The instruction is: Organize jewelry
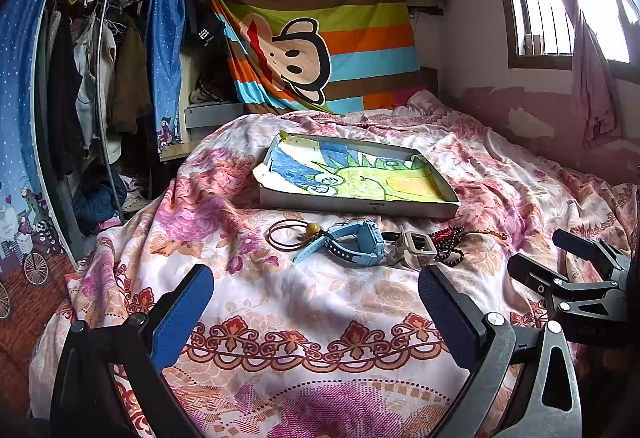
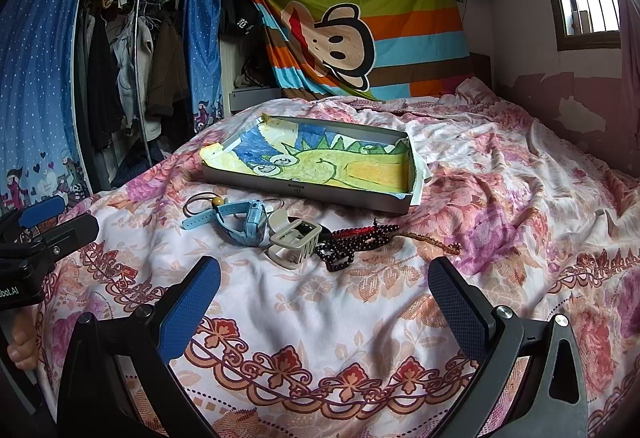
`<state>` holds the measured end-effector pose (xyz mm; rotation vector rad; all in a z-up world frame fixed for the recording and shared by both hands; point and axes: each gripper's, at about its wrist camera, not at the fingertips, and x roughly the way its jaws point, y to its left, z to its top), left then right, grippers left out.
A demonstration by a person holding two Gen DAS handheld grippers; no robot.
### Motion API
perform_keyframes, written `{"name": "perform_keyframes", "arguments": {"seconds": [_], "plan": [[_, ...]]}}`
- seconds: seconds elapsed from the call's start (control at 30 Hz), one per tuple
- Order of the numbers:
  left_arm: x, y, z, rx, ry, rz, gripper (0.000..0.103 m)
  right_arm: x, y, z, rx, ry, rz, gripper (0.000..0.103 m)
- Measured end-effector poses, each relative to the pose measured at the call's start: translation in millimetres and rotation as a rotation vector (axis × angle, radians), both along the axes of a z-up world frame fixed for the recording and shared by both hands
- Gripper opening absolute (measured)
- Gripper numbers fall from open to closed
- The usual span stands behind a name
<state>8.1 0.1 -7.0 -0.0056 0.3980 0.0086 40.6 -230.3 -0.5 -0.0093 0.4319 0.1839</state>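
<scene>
Both tools hang over the floral bedspread (image 1: 304, 302), each with its blue-padded jaws wide apart and holding nothing.

Beyond the left tool (image 1: 316, 296) and the right tool (image 2: 325, 286), the jewelry lies in a row on the bed: a cord with a yellow bead (image 1: 313, 227), a blue watch (image 1: 352, 242), a beige watch (image 2: 296, 238), dark beads (image 2: 348, 244). Just behind them sits a shallow tray (image 1: 360, 207) lined with a crayon drawing.

Both hand-held grippers (image 1: 316, 294) (image 2: 325, 288) gape wide.
</scene>
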Motion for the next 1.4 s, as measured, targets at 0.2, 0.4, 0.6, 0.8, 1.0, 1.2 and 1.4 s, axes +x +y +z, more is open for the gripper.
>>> {"name": "perform_keyframes", "arguments": {"seconds": [0.2,0.4,0.6,0.8,1.0,1.2,1.4], "plan": [[-0.5,0.3,0.6,0.000,0.000,0.000,0.103,0.1,-0.1,0.1,0.000,0.000,0.000,0.102],[-0.2,0.1,0.5,0.000,0.001,0.000,0.103,0.1,-0.1,0.1,0.000,0.000,0.000,0.102],[-0.1,0.0,0.4,0.001,0.001,0.000,0.103,0.3,-0.2,0.2,0.000,0.001,0.000,0.102],[0.0,0.1,0.5,0.000,0.001,0.000,0.103,0.3,-0.1,0.2,0.000,0.001,0.000,0.102],[0.1,0.0,0.5,0.001,0.002,0.000,0.103,0.4,-0.2,0.2,0.000,0.002,0.000,0.102],[-0.2,0.3,0.7,0.000,0.003,0.000,0.103,0.4,-0.1,0.3,0.001,0.002,0.001,0.102],[0.9,-0.6,-1.6,0.005,0.008,0.009,0.103,0.9,-0.2,0.5,0.001,0.005,0.000,0.102]]}}
